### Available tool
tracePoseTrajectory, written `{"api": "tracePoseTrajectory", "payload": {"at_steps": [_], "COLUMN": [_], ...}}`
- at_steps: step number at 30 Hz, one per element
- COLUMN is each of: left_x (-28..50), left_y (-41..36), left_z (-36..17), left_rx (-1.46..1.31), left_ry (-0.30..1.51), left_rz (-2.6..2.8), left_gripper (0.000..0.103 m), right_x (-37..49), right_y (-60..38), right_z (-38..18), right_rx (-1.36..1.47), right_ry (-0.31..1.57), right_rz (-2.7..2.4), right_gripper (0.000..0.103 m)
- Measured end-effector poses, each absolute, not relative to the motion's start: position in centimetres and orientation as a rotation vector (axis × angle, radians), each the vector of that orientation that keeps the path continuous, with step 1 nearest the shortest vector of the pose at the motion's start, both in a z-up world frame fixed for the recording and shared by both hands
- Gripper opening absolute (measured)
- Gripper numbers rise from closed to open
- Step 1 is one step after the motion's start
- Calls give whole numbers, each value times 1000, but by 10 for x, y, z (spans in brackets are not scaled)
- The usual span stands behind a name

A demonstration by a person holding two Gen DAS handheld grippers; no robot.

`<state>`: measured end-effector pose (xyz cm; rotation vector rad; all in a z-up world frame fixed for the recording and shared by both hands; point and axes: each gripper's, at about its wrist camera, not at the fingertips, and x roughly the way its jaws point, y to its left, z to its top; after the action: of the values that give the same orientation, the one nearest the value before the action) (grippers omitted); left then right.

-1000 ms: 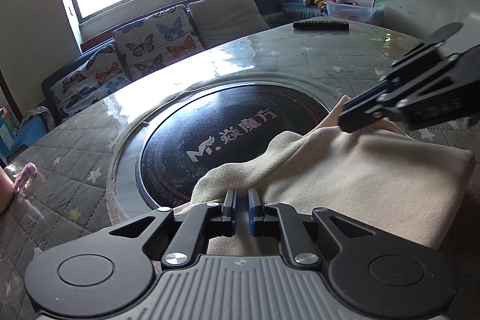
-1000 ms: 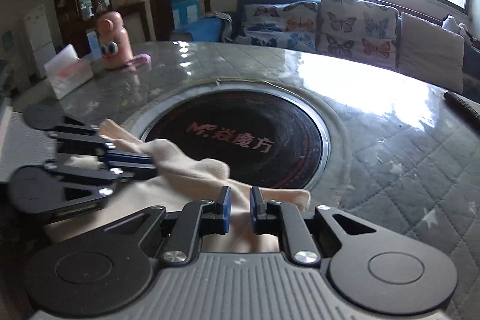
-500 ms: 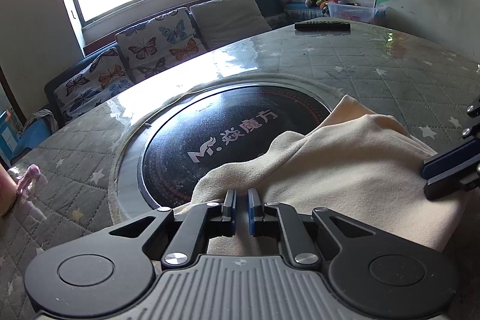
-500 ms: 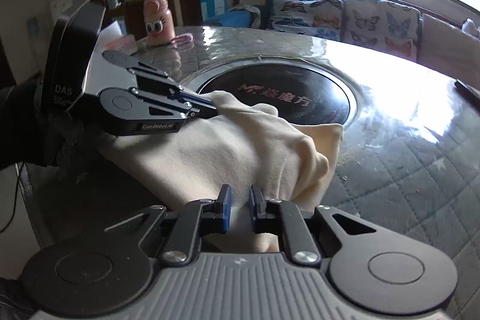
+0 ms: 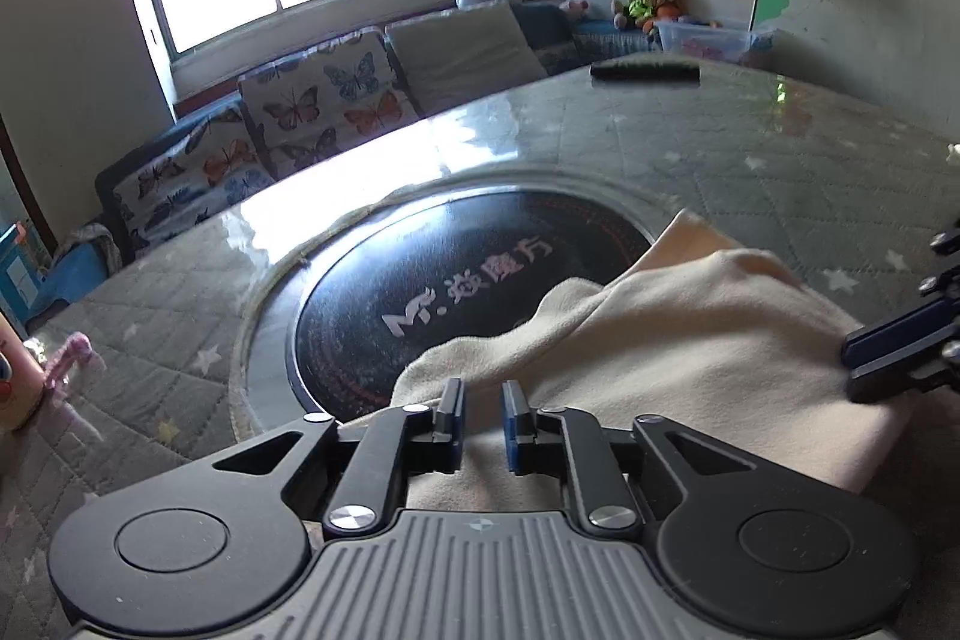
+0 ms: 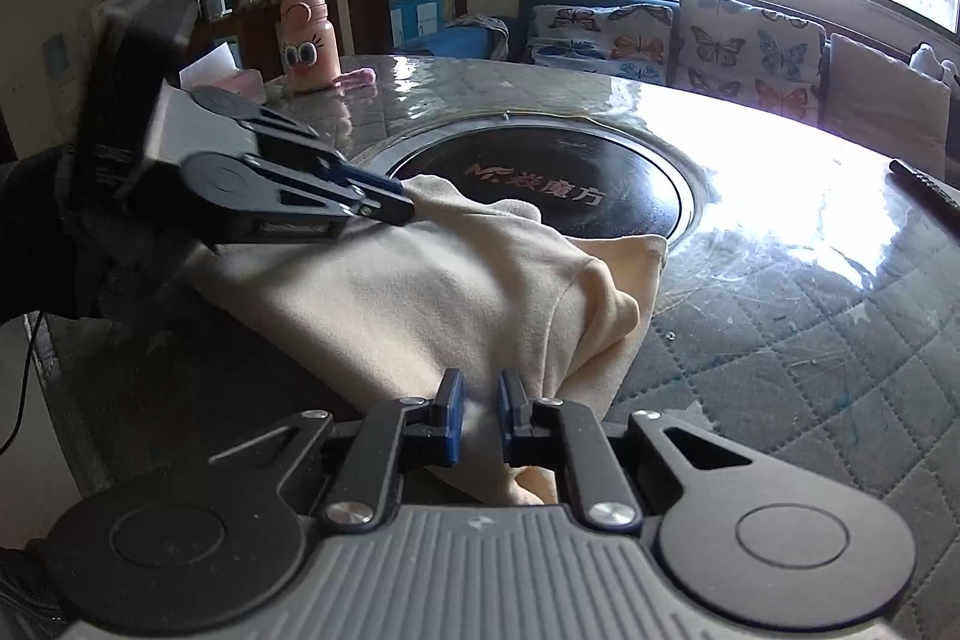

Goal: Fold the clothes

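A cream garment [image 5: 690, 358] lies folded on the round table, partly over the black centre disc [image 5: 456, 292]; it also shows in the right wrist view [image 6: 420, 292]. My left gripper [image 5: 481, 400] sits at the garment's near edge, jaws a small gap apart with cloth beneath them. It shows from the side in the right wrist view [image 6: 390, 211]. My right gripper [image 6: 479, 394] is at the garment's other end, jaws a small gap apart with cloth between and under them. Its fingers [image 5: 894, 352] show at the right of the left wrist view.
A grey quilted cover [image 6: 810, 328] tops the table. A pink bottle [image 6: 307, 40] and a tissue box [image 6: 234, 79] stand at the far side. A black remote [image 5: 645, 70] lies near the far edge. A butterfly-print sofa [image 5: 312, 118] stands behind.
My right gripper swung away from the garment's middle to its end. Both grippers' jaws have opened slightly. The garment lies flatter.
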<state>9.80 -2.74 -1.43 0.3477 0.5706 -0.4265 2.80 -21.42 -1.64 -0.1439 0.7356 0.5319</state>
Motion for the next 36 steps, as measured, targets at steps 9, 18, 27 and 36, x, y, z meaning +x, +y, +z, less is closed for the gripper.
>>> {"api": "tracePoseTrajectory", "payload": {"at_steps": [9, 18, 27, 36], "left_x": [35, 25, 34, 59], "left_y": [-21, 5, 41, 57], "left_z": [-4, -14, -4, -11], "left_rx": [338, 227, 113, 81], "left_ry": [556, 609, 623, 666], "left_rz": [-519, -465, -405, -346], "left_gripper": [19, 21, 26, 25], "right_x": [28, 31, 41, 60], "right_y": [-208, -193, -200, -201], "right_z": [-10, -12, -7, -14], "right_rx": [-161, -181, -127, -110], "right_ry": [735, 719, 723, 737], "right_rz": [531, 568, 567, 562], "right_gripper": [12, 20, 21, 22]}}
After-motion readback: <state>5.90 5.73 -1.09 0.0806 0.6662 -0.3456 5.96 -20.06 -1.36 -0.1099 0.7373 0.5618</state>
